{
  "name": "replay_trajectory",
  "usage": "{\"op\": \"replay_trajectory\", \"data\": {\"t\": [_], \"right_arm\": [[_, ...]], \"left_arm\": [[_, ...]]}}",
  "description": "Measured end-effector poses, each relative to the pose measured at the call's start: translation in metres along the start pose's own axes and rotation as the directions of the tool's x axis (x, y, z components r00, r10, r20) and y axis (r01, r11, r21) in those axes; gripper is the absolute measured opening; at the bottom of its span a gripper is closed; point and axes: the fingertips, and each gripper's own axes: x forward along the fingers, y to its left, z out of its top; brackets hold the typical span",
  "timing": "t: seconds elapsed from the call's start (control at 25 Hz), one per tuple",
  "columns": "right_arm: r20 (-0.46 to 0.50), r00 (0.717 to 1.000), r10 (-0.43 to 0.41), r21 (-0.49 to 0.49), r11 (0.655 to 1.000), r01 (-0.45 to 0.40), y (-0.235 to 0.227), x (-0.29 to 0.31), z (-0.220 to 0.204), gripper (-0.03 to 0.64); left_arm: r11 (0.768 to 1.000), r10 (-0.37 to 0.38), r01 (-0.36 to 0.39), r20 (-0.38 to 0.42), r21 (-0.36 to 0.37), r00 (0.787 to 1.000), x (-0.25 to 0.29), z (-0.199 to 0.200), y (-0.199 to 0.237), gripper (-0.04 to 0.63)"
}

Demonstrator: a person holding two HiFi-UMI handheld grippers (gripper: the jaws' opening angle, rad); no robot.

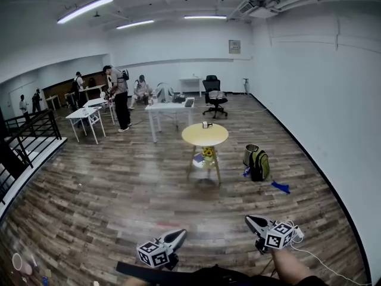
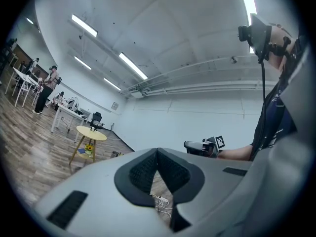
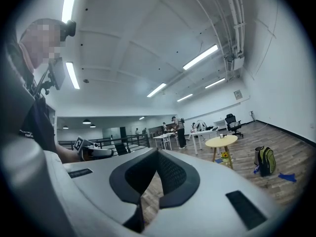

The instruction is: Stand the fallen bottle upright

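head view: big room, wood floor, white walls. left gripper and right gripper were held low at the bottom edge, side by side and apart, both pointing out level over the floor. well ahead of them stood a round yellow table with a small object on top, too small to tell whether it was the bottle or how it lay. yellow flowers sat on the shelf under the top. a green and black backpack stood on the floor just right of the table, with a blue scrap near it. farther back: white tables, an office chair, several people, and a black railing at the left. a white cable trailed on the floor by the right gripper.

left gripper view: the fingers were pressed together at the tips, nothing between them. the right gripper showed beyond them, the round table far off at the left. a white cable lay on the floor below.

right gripper view: the fingers met at the tips, nothing pinched. the left gripper showed at the left, with the round table and the backpack at the right and well off.
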Motion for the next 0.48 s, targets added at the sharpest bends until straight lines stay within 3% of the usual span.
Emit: {"op": "replay_trajectory", "data": {"t": [0.48], "right_arm": [[-0.006, 0.999, 0.05, 0.002, 0.999, -0.05, 0.028, 0.091, -0.012, -0.009]], "left_arm": [[0.999, 0.035, -0.036, 0.041, 0.021, 0.999, -0.058, 0.009, 0.079, 0.005]]}}
